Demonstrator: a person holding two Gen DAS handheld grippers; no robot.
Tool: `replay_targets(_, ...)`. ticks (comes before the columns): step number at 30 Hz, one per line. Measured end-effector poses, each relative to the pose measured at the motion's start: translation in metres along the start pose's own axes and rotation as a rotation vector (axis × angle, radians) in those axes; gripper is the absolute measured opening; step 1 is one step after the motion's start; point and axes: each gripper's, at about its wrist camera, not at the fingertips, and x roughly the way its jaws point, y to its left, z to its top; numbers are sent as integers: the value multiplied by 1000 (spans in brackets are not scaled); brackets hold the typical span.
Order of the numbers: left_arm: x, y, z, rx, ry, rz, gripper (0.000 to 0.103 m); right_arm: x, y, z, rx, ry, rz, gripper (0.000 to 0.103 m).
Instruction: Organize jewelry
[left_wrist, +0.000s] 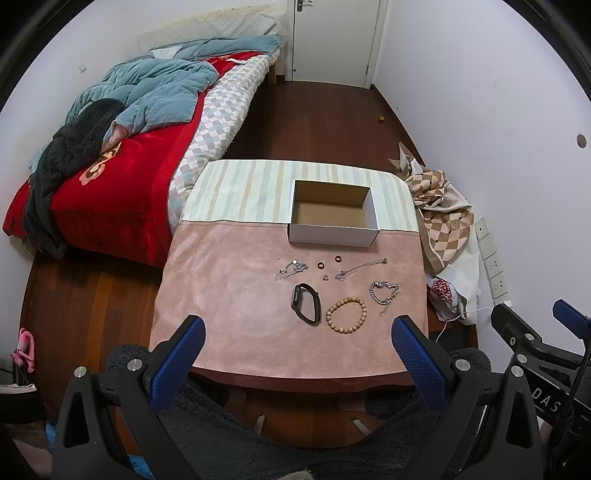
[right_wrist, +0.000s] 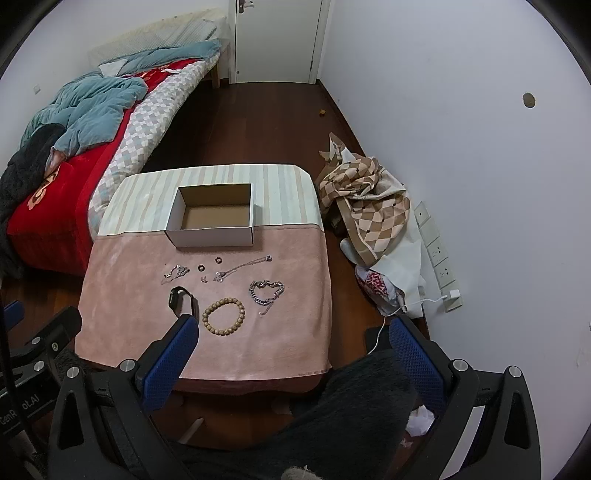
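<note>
We see the bed (left_wrist: 110, 177) at left, then the cloth-covered counter (left_wrist: 229, 295) beside it. A white cardboard box (left_wrist: 334, 218), open and bare inside, sits at the counter's far side. Nearer us lie the black watch band (left_wrist: 306, 302), the wooden bead bracelet (left_wrist: 346, 315), the silver chain bracelet (left_wrist: 385, 292), thin necklaces and small rings. Our left claw (left_wrist: 297, 341) and right claw (right_wrist: 291, 341) both gape wide, gripping nothing.

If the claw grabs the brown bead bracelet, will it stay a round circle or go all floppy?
Probably floppy: the bead bracelet looks like separate beads on a string, so it would likely sag from a claw. Pushed, its round beads might slide or roll across the pink cloth.
</note>
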Motion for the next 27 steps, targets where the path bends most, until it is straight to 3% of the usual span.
replay_targets(27, -8, -2, 1, -2, -7, -5, 103, -5, -4, -1, 2, -14, -2, 103)
